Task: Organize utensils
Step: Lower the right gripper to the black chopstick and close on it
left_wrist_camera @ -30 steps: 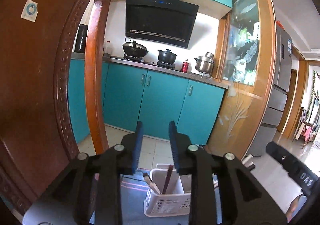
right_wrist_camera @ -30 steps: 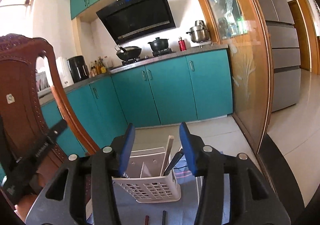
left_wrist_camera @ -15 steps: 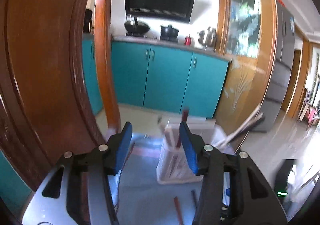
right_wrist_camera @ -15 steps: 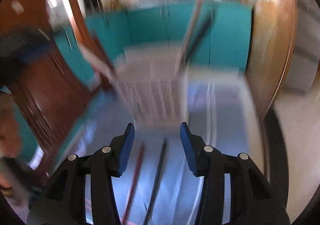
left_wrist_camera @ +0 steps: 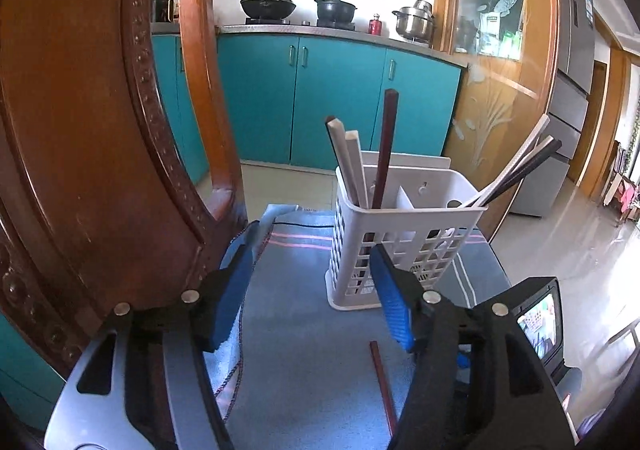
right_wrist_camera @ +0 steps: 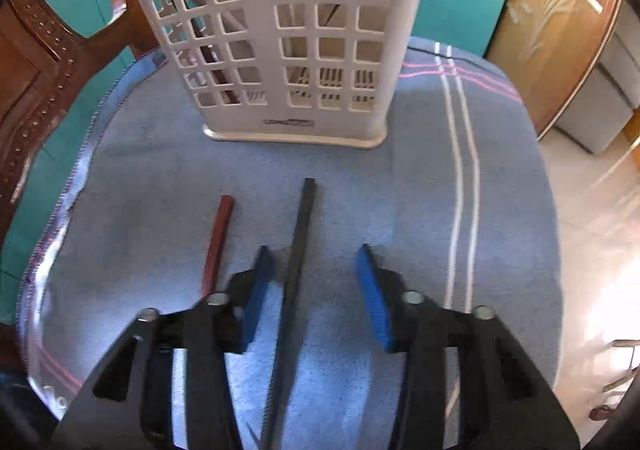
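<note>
White basket [right_wrist_camera: 276,30], blue striped cloth [right_wrist_camera: 400,210], red chopstick [right_wrist_camera: 218,242]

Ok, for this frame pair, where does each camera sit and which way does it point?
Left wrist: on the left gripper, raised and looking level across the cloth at the caddy, kitchen cabinets behind; its open fingers show, and the other gripper's body at lower right.
Right wrist: on the right gripper, low and tilted down at the cloth, straddling the black chopstick, with the red chopstick to the left; its open fingers show.
Shared: caddy, cloth, red chopstick, wooden chair.
</note>
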Available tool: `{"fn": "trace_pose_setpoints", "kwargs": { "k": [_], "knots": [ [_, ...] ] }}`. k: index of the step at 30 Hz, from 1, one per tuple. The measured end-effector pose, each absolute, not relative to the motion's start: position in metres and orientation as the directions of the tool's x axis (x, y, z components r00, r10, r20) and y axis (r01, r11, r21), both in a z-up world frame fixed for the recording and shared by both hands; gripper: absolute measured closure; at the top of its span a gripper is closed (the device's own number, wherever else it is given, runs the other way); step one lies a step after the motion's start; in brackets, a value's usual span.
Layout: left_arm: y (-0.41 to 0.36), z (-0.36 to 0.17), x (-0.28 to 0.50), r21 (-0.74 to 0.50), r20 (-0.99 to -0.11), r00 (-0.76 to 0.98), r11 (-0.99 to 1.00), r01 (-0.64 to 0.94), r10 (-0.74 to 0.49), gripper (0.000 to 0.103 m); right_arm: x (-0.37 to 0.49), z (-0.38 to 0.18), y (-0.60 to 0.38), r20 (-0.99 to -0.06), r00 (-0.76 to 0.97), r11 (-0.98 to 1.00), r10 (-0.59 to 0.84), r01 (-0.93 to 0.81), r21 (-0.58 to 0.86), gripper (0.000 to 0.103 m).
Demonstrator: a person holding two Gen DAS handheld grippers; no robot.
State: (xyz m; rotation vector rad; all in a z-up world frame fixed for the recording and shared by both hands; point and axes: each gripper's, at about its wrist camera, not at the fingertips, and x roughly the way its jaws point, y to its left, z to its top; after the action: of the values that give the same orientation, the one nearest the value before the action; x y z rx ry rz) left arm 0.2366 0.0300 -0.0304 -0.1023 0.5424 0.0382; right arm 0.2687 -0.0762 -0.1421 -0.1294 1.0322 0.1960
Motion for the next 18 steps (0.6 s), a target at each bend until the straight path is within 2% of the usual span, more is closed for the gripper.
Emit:
{"fn": "trace_pose_setpoints", "kwargs": {
  "k": [1, 10, 18],
  "knots": [
    [0.030, -0.030, 0.238, -0.089, -0.521, 0.854, 0.994, -0.065, 0.009, 0.041, 0.268, -0.143, -0.075, -0.860, 0.498, 0.975, 0.107, -0.222, -0.007, 0.094],
    [0.022, -0.045, 0.247, -0.065, -0.575, 0.818, 0.997, -0.051, 0.005, 0.039, 0.250, -0.137, -0.105, -0.858, 0.505, 0.995, 0.093, -0.080, 0.061, 0.096],
    [0.003, -0.082, 0.264, -0.040, -0.696, 0.717, 0.999, -0.018, -0.015, 0.037, 0.248, -0.131, -0.122, -0.853, 0.517, 0.997, 0.072, -0.047, 0.056, 0.096]
  ]
}}
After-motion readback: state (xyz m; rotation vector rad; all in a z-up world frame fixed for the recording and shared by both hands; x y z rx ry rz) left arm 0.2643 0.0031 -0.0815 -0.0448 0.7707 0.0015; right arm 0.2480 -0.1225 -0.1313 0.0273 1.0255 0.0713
